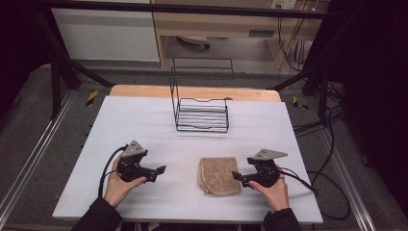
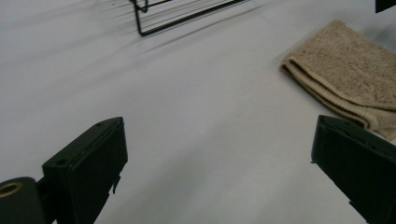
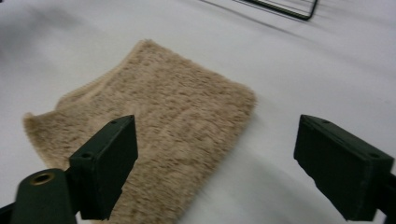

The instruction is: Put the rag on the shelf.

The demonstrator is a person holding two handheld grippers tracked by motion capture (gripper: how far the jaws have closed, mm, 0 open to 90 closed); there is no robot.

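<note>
Now both claws hover low, jaws apart.
Left claw (image 1: 161,169) lower left, right claw (image 1: 235,175) touching the folded towel's (image 1: 220,176) edge lower centre; wire rack (image 1: 202,114) empty, upper centre of the counter (image 1: 144,120).

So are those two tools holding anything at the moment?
No. Both the left tool and right tool are open and empty; the folded towel lies untouched.

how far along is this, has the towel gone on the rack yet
Nothing looks done: the folded beige towel lies flat on the white table, and the black wire rack at the far side stands empty. Neither the left gripper nor the right gripper holds anything; both are open beside the towel. Grasping and any placing remain.
</note>
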